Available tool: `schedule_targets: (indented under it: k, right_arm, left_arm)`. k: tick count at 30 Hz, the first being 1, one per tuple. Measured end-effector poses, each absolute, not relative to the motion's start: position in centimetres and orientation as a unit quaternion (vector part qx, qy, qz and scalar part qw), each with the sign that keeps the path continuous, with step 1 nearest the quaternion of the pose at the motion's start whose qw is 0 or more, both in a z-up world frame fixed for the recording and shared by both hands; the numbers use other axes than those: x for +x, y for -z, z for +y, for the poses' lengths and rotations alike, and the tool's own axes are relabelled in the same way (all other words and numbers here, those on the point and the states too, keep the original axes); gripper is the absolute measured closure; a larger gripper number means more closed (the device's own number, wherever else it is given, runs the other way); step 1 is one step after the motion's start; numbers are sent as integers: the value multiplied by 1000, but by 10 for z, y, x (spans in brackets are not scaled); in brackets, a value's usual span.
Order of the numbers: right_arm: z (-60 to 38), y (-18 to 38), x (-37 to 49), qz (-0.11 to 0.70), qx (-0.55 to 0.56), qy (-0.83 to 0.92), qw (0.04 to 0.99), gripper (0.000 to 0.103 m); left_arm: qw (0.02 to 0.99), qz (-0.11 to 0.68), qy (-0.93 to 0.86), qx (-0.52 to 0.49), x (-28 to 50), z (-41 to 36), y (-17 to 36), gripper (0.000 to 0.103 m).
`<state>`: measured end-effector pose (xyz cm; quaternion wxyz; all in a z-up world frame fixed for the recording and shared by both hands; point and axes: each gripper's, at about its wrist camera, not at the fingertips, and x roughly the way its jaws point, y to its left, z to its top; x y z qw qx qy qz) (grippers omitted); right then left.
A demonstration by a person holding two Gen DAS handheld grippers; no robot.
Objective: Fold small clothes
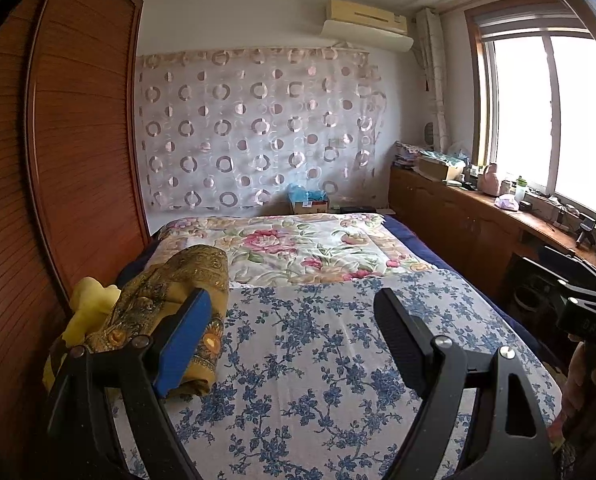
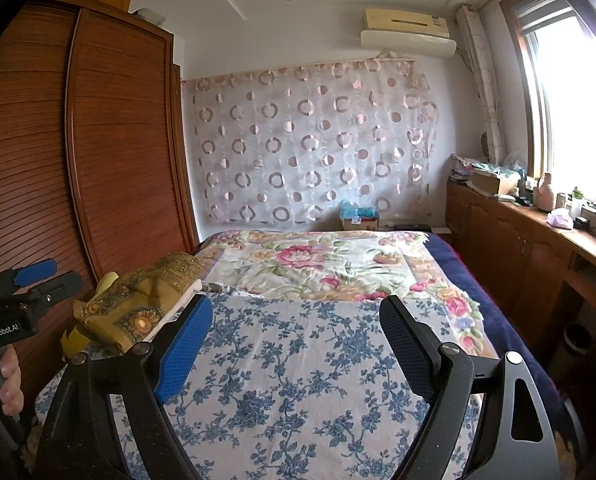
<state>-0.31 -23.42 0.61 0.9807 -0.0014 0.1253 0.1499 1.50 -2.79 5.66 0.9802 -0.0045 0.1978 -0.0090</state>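
Left gripper (image 1: 293,308): jaws spread wide, nothing between them, only the blue-flowered sheet (image 1: 322,352) showing in the gap. Right gripper (image 2: 295,316): jaws likewise released and wide apart, empty, with the same sheet beneath. Neither pair of pads touches any cloth. The clothes to be folded lie as a crumpled heap outside the left jaw of each gripper: a mustard-gold patterned garment (image 1: 169,292) with a pale yellow piece (image 1: 91,308) tucked against its far left side. In the left wrist view the blue pad of the left jaw overlaps the heap, but whether it touches cannot be told; in the right wrist view the heap sits well to the left of the jaws, clear of them. Beyond the jaw tips, a pink-flowered quilt (image 1: 298,248) covers the far half of the bed, meeting the blue-flowered sheet along a line just ahead of the fingertips. Left of the jaws stands a slatted wooden wardrobe (image 1: 77,152). Ahead, past the quilt, a curtain with ring patterns (image 1: 253,132) hangs on the wall. Right of the jaws runs a wooden cabinet (image 1: 458,216) under a bright window (image 1: 546,112), its top crowded with small items. A hand (image 2: 7,380) grips the left gripper's handle at the left edge of the right wrist view.
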Motion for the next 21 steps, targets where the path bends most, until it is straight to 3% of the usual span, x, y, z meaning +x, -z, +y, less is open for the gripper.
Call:
schedule_targets:
  k: [21]
  right_arm:
    - [-249,-7,5,127,-8,-156,980,16]
  left_arm:
    - [980,197,6,-4,15,-28,-51,19]
